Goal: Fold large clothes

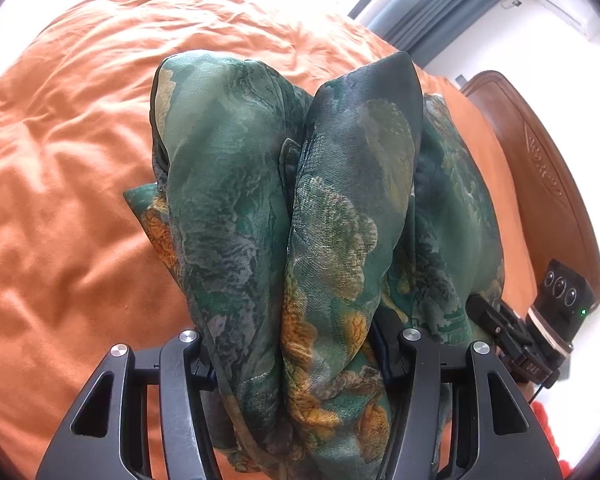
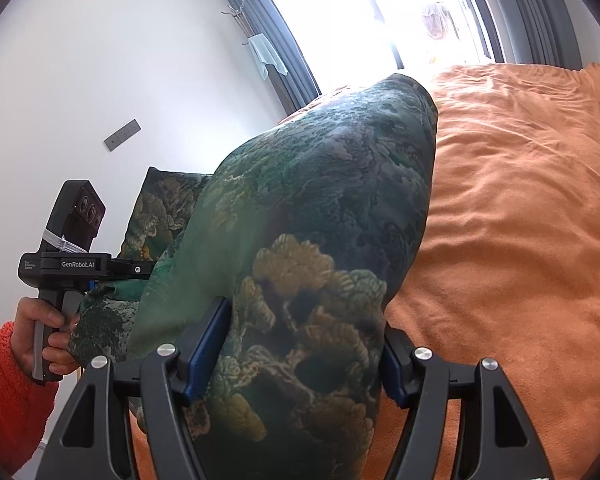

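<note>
Green garment (image 1: 300, 208) bunched between both grippers' fingers (image 2: 206, 344).

open orange bedspread (image 1: 68, 184) left, bunched green garment (image 1: 300, 208) ahead, headboard (image 1: 540, 184) right

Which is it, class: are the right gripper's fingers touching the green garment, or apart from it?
Touching. The right wrist view shows the green garment bunched between the right gripper, both blue-padded fingers pressing its sides.
</note>
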Demonstrator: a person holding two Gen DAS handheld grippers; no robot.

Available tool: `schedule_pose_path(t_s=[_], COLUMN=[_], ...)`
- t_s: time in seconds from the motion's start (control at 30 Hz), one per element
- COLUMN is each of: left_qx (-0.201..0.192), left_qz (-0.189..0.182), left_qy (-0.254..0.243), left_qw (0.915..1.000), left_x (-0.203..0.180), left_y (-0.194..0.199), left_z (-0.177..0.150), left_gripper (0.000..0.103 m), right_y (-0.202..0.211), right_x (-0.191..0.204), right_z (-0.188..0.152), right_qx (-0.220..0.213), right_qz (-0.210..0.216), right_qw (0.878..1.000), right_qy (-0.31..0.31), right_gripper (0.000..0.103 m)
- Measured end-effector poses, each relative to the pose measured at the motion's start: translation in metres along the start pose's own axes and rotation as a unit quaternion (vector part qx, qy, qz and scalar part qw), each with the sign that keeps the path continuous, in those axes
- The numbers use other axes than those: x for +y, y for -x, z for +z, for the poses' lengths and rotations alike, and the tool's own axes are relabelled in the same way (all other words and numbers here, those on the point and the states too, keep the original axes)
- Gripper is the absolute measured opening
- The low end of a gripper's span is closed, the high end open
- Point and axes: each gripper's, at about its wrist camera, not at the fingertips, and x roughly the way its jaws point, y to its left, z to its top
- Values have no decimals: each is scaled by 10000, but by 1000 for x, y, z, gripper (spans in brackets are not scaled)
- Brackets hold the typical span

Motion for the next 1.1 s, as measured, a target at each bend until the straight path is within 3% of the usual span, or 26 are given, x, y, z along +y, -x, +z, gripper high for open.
schedule_pose_path(t_s=[0.13,0.23,0.3,0.37,0.47,0.53,0.67,0.77,0.87,0.93,1.0,1.1], left_qx=[72,352,427,387,312,253,57,-390,-1124,-1591,-2135,-2728], left_qz=[91,278,99,-81,222,536,561,739,1381,1751,2121,2411], left_qy=[-38,61,343,540,384,310,301,-39,-722,-1187,-1619,-1882], left_qw=[9999,9990,9984,9978,9985,9978,9980,9965,9814,9643,9398,9121], left_x=[2,23,43,53,45,40,31,15,-9,-34,-68,-92], left_y=[-16,-52,-66,-69,-68,-65,-44,-1,52,83,115,149], left_z=[5,3,-4,-10,-13,-12,-12,-19,-45,-70,-107,-140], left_gripper=[57,65,71,75,84,101,102,101,101,101,102,103], right_y=[-9,-29,-51,-58,-56,-57,-52,-37,-1,27,60,111], right_x=[-8,-32,-56,-70,-67,-62,-59,-54,-44,-36,-21,14], right_z=[-2,-7,-19,-30,-34,-32,-30,-26,-25,-25,-27,-37], right_qx=[74,309,634,660,593,602,619,579,224,8,-251,-731], right_qz=[45,123,114,185,161,92,16,-66,-367,-511,-776,-1443], right_qw=[9998,9981,9939,9920,9931,9936,9923,9919,9959,9965,9957,9868], right_qy=[-160,-519,-896,-1062,-1001,-954,-1071,-1125,-798,-655,-443,31], right_gripper=[68,68,70,71,72,75,79,80,82,83,83,83])
